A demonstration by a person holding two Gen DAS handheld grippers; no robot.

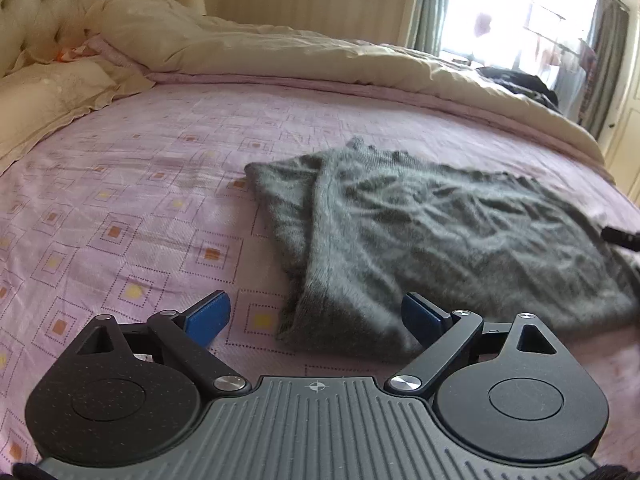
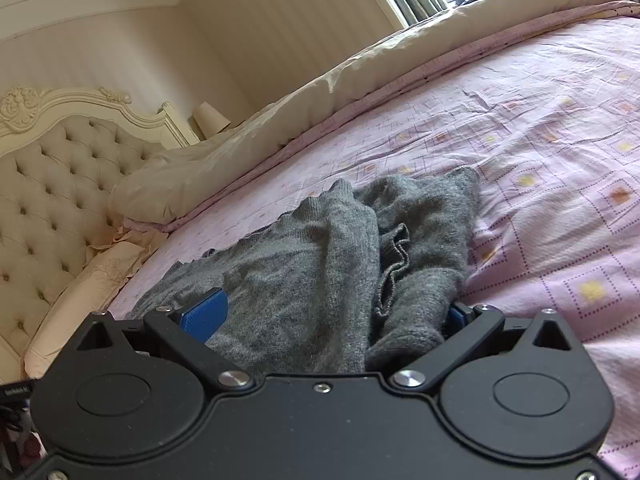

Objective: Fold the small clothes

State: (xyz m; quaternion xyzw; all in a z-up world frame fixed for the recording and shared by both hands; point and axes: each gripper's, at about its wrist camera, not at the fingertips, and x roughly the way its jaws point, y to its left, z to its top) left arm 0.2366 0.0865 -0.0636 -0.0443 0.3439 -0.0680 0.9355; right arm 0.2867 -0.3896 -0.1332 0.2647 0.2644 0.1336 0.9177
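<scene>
A grey knitted garment (image 1: 440, 232) lies rumpled on the pink patterned bedsheet (image 1: 140, 200), one side folded over in a long ridge. My left gripper (image 1: 316, 316) is open just above the sheet. The garment's near corner lies between its blue pads (image 1: 208, 316), and neither pad presses on it. In the right wrist view the same garment (image 2: 320, 256) is bunched into folds. My right gripper (image 2: 332, 316) stands wide open over it, cloth filling the gap and partly covering the right-hand pad. A black tip of the right gripper (image 1: 620, 236) shows at the garment's far edge.
A cream duvet (image 1: 280, 48) is heaped along the far side of the bed. A tufted cream headboard (image 2: 52, 184) and pillows (image 1: 48, 92) stand at the head end. Dark clothes (image 1: 516, 80) lie near a bright curtained window (image 1: 520, 12).
</scene>
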